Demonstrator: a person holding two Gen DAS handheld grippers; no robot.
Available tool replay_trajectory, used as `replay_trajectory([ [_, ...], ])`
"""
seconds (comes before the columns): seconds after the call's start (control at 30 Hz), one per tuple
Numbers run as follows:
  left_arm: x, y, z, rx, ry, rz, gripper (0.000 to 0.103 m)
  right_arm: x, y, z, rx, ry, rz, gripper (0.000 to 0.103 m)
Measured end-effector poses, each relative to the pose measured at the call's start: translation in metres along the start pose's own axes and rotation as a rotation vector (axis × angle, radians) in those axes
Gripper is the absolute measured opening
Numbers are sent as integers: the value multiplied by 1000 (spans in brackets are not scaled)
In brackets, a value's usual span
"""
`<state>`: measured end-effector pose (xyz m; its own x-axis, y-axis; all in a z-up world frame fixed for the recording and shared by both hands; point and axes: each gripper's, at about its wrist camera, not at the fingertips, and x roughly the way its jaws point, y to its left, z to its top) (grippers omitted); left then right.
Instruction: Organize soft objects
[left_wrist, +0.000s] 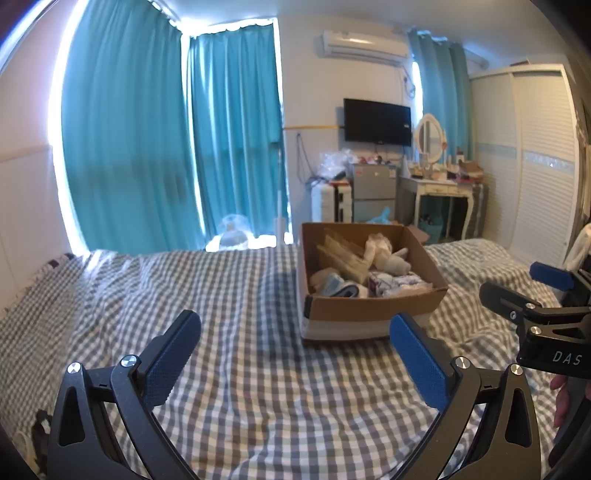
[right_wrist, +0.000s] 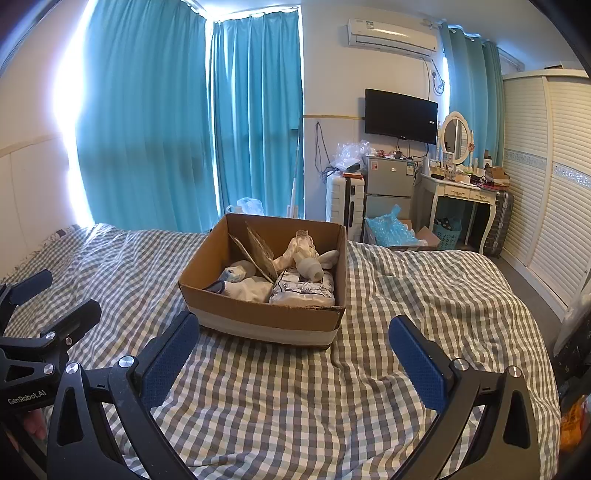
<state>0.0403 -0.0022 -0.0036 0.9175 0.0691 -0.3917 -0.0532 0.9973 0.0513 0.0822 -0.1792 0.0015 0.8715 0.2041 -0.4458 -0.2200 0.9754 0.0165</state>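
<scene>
A brown cardboard box (left_wrist: 369, 308) (right_wrist: 258, 314) stands on a bed with a grey-and-white checked cover (left_wrist: 240, 369) (right_wrist: 295, 387). Inside lie several soft items: rolled white cloth (right_wrist: 251, 290), a folded patterned cloth (right_wrist: 304, 291), a cream lace piece (right_wrist: 301, 245), plus cardboard dividers (right_wrist: 258, 247). My left gripper (left_wrist: 293, 334) hovers open over the cover, just left of and before the box, holding nothing. My right gripper (right_wrist: 293, 338) hangs open in front of the box, also empty. Each gripper shows at the edge of the other's view.
Teal curtains (right_wrist: 184, 129) cover the window behind the bed. Beyond the bed's far end stand a white suitcase (right_wrist: 341, 201), a small fridge (right_wrist: 389, 184), a dressing table (right_wrist: 461, 192) and a white wardrobe (right_wrist: 546, 177). Blue bubble wrap (right_wrist: 391, 230) lies on the floor.
</scene>
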Motion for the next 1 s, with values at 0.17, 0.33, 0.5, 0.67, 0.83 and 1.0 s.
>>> replay_trajectory([
  [0.17, 0, 1, 0, 2, 1, -1, 103, 0, 0, -1, 0, 2, 0, 103],
  [0.33, 0, 0, 0, 2, 1, -2, 103, 0, 1, -2, -2, 5, 1, 103],
  [0.5, 0, 1, 0, 1, 2, -2, 103, 1, 1, -2, -2, 8, 1, 103],
  [0.67, 0, 0, 0, 2, 5, -6, 103, 1, 2, -3, -1, 10, 0, 103],
  [0.83, -1, -1, -1, 2, 4, -5, 103, 1, 1, -3, -1, 11, -2, 103],
  [1.0, 0, -1, -1, 4, 13, -9, 103, 1, 2, -2, 0, 12, -3, 103],
])
